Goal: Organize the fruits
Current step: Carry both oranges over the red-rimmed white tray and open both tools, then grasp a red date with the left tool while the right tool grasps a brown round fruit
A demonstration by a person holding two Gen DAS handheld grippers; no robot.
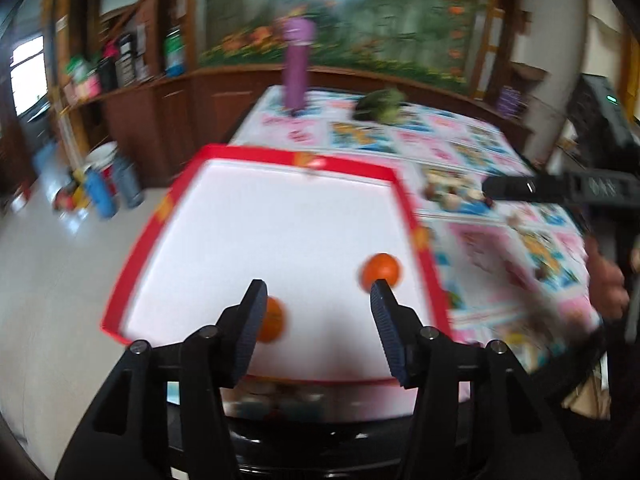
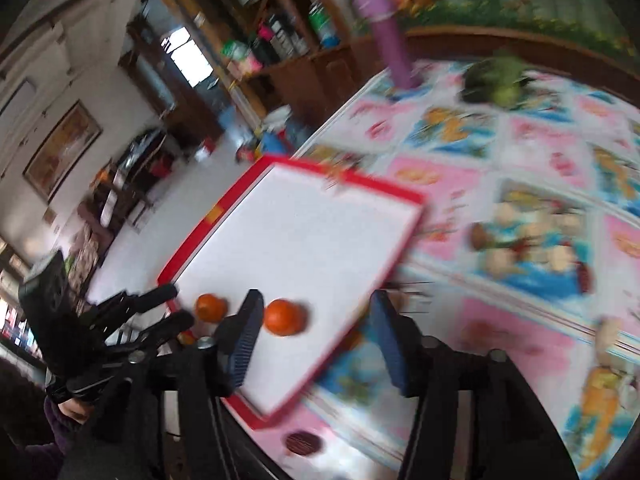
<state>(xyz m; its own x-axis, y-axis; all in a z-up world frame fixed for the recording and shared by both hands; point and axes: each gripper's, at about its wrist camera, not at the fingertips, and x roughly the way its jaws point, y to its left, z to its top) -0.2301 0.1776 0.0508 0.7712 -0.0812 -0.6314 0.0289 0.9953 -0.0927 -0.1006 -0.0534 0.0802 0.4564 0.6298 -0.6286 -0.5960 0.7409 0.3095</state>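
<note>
Left wrist view: the left gripper (image 1: 318,300) has its jaws spread wide, with nothing between them, above the near end of a white tray (image 1: 280,220) with a red rim. Two oranges lie in the tray. One orange (image 1: 272,319) sits at 6 o'clock of the tray, partly hidden behind the left finger. The other orange (image 1: 381,271) sits at 4 o'clock, just behind the tip of the right finger. The tray rests on a table (image 1: 480,240) covered with a cartoon-print cloth. A purple bottle (image 1: 296,64) stands upright at 12 o'clock of the table's far end, and a green vegetable (image 1: 380,106) lies at 1 o'clock. Small fruits (image 1: 452,194) lie blurred on the cloth at 3 o'clock of the tray; their kind cannot be told.

Right wrist view: the right gripper (image 2: 314,312) is likewise spread and empty, over the tray's near corner. Both oranges appear at 7 o'clock of the tray, near each other but apart. The left gripper shows at 8 o'clock, beside the tray's edge.
</note>
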